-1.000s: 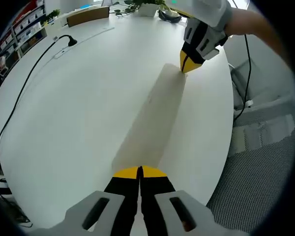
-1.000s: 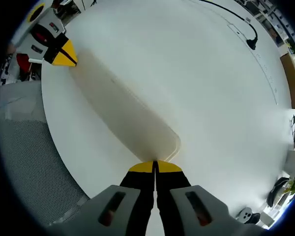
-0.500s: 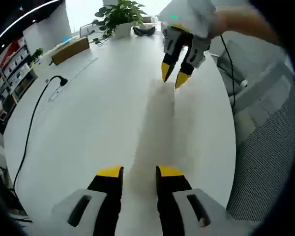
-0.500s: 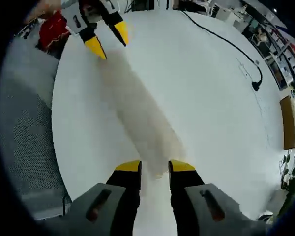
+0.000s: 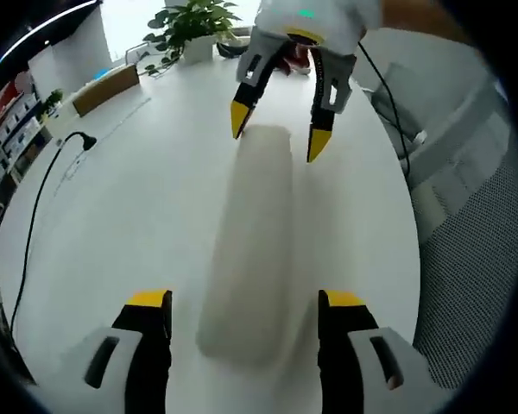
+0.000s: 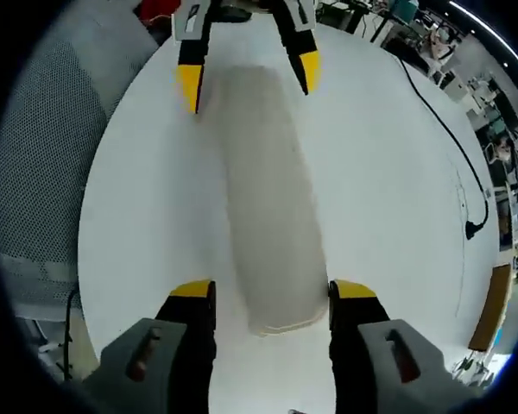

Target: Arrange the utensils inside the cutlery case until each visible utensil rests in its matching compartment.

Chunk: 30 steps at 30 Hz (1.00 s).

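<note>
left gripper [image 5: 244, 312] spread, was pinching a second ago | right gripper [image 6: 272, 299] likewise released | cutlery case [image 6: 269, 226] lies shut on the counter [image 5: 138, 216] between both, untouched | blurred, utensils unseen, probably inside | sorting not begun

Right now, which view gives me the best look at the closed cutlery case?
The right gripper view: the cutlery case is sharper there, its rounded near end clear. The left gripper view shows the same case full length but blurrier, lid shut.
</note>
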{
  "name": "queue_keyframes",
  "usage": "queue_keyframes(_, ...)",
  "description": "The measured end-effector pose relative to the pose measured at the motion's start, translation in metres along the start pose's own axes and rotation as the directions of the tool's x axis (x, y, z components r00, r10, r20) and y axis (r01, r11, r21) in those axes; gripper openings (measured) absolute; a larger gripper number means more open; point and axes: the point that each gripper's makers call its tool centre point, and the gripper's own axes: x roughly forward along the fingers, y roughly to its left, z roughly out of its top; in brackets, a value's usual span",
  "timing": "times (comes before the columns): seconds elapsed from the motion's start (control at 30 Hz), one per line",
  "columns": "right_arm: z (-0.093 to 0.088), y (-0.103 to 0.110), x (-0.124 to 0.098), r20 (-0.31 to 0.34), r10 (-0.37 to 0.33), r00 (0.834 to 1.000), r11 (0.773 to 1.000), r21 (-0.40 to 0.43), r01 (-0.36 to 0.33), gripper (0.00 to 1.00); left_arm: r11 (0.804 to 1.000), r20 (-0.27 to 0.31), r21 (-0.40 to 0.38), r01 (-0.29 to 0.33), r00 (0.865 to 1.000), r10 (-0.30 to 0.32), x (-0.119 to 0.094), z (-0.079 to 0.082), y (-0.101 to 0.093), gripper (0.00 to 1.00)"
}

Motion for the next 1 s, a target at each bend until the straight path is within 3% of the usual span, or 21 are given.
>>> queue_keyframes(0.1,-0.002,0.001,0.003,-0.025,0.024,0.999,0.999,-0.032,-0.025,0.51,1.0,-0.018,0.023,0.007,1.0,-0.006,0.005,-0.004,-0.002,0.63)
queue_keyframes(0.17,0.001,0.004,0.003,-0.028,0.037,0.999,0.999,-0.03,-0.038,0.47,0.998,-0.027,0.06,0.006,1.0,-0.005,0.005,-0.005,0.0,0.52)
queue_keyframes(0.2,0.001,0.005,0.003,-0.029,0.039,0.999,0.999,-0.033,-0.039,0.43,0.999,0.005,0.042,-0.011,1.0,0.011,0.005,-0.001,0.001,0.48)
queue_keyframes(0.23,0.001,0.01,0.003,-0.03,0.056,0.998,0.997,-0.056,-0.058,0.38,0.999,-0.001,0.051,0.003,1.0,-0.003,0.002,-0.002,0.0,0.45)
queue_keyframes(0.43,0.002,0.016,0.004,-0.069,0.061,0.996,0.998,-0.031,-0.063,0.37,0.998,0.013,0.066,0.005,1.0,-0.005,0.002,-0.005,-0.006,0.44)
queue_keyframes(0.6,0.006,0.033,0.003,-0.114,0.062,0.992,0.998,-0.022,-0.065,0.37,0.997,-0.005,0.076,0.025,1.0,-0.025,-0.003,-0.012,-0.02,0.44)
queue_keyframes(0.73,0.009,0.047,0.001,-0.091,0.056,0.994,0.998,-0.005,-0.057,0.37,0.996,-0.011,0.084,0.034,0.999,-0.033,-0.007,-0.018,-0.032,0.44)
queue_keyframes(1.0,0.03,0.087,0.0,-0.075,0.055,0.996,0.998,0.0,-0.055,0.37,0.992,-0.099,0.109,0.07,0.993,-0.059,-0.022,-0.043,-0.063,0.43)
